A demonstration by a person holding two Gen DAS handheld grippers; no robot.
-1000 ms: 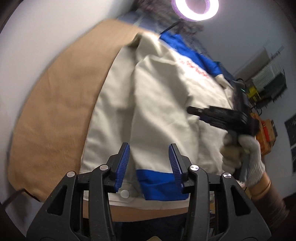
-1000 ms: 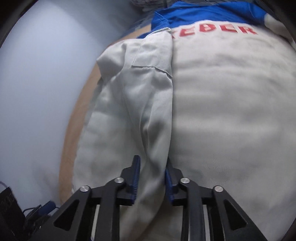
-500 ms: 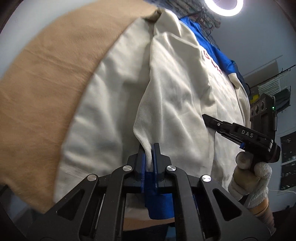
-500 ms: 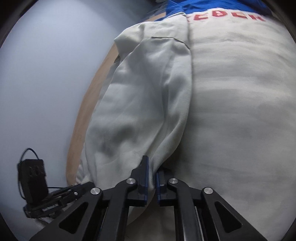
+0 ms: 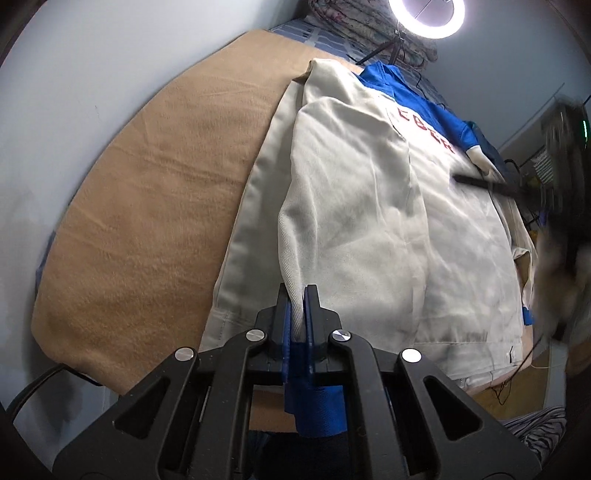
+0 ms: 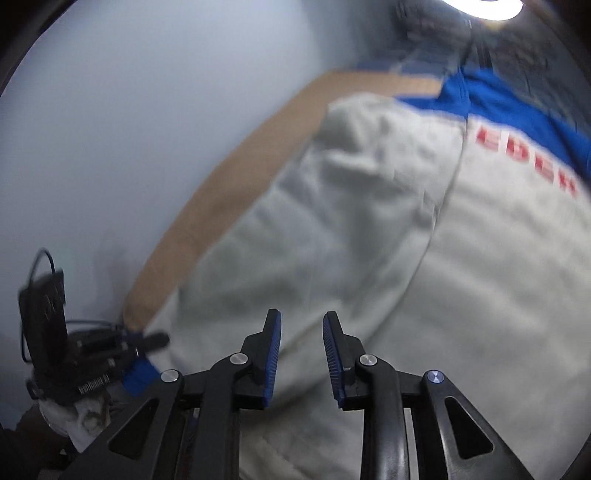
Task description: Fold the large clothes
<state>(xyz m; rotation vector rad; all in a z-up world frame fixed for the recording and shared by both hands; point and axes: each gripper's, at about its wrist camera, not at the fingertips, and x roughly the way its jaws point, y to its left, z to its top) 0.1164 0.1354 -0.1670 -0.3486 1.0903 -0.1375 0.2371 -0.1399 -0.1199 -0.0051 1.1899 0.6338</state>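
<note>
A large beige work jacket (image 5: 369,229) with blue shoulders and red lettering lies back-up on a tan blanket (image 5: 155,206). Its left sleeve (image 5: 343,177) is folded over the back. My left gripper (image 5: 298,295) is shut on the sleeve's blue cuff (image 5: 317,410), at the jacket's near hem. In the right wrist view the jacket (image 6: 424,258) fills the frame, blurred. My right gripper (image 6: 302,325) is open and empty above the jacket's back. It shows blurred in the left wrist view (image 5: 480,181) at the right.
A ring light (image 5: 426,14) stands past the far end of the blanket. A pale wall (image 5: 92,74) runs along the left. Stacked bedding (image 5: 369,18) lies at the far end, shelving and clutter (image 5: 543,166) at the right. The left gripper shows in the right wrist view (image 6: 122,347).
My right gripper has let go of the sleeve, opened and lifted away. My left gripper stays shut on the cuff and has drawn the sleeve flatter over the jacket's back.
</note>
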